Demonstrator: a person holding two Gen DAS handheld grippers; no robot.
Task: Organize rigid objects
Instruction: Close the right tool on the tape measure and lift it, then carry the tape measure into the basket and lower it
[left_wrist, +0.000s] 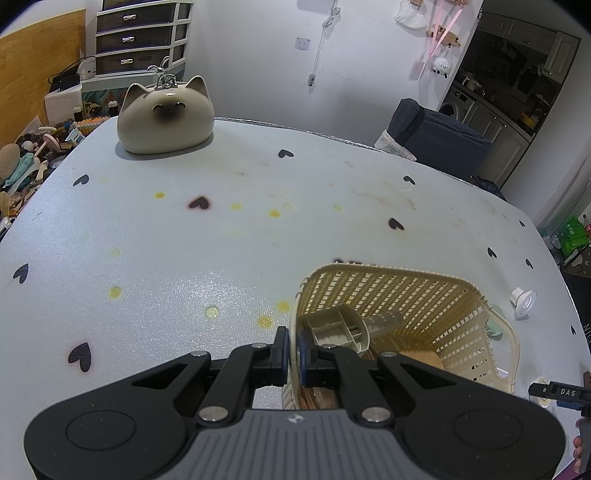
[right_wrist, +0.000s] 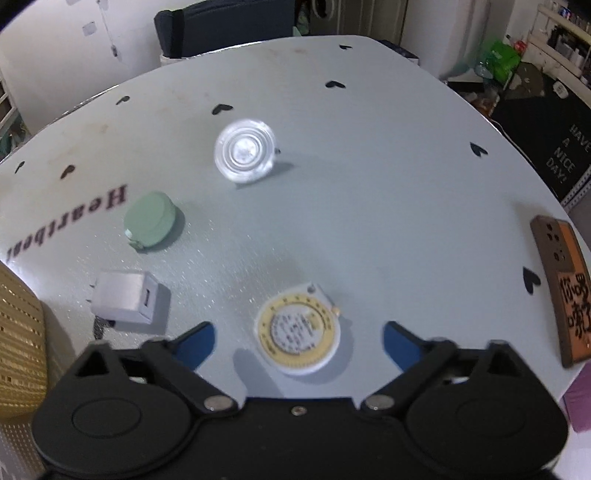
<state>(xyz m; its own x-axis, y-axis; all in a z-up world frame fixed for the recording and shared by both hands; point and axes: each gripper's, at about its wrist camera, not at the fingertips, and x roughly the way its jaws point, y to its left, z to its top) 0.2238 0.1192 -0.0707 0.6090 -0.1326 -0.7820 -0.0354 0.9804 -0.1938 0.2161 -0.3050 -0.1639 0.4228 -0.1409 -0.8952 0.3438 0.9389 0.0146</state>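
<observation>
Plastic weave basket (left_wrist: 388, 295), cream colour w/ lots of little holes, sits on the surface (left_wrist: 221, 240) near you. Your left tongs (left_wrist: 293, 354) are pinched shut on its near wall, one finger outside, one inside, so you hold it steady. Inside it there's already a beige tray thing (left_wrist: 334, 328) w/ small boxes in it, a clear tube and smth brown & flat, hard to tell what.

Your right tongs (right_wrist: 299, 341) are wide open & hold nothing. They hang just over the round dial (right_wrist: 298, 334), which is white w/ a yellow ring and lies flat btwn the blue pads. So I think the step in hand is picking up that dial, w/ a few things still left out.

Next move prob needs you to go lower, pinch the dial by its thin edge, then carry it left to the basket. It's flat & smooth so it might slip.

Also still out: a grey cube charger (right_wrist: 125, 299) w/ hard corners, a soft-green round case (right_wrist: 149, 221), a clear ribbed disc (right_wrist: 245, 150) farther off, and a brown wood block (right_wrist: 563, 291) w/ writing at the right edge. A shiny cat pot (left_wrist: 166, 116) sits at the far end
</observation>
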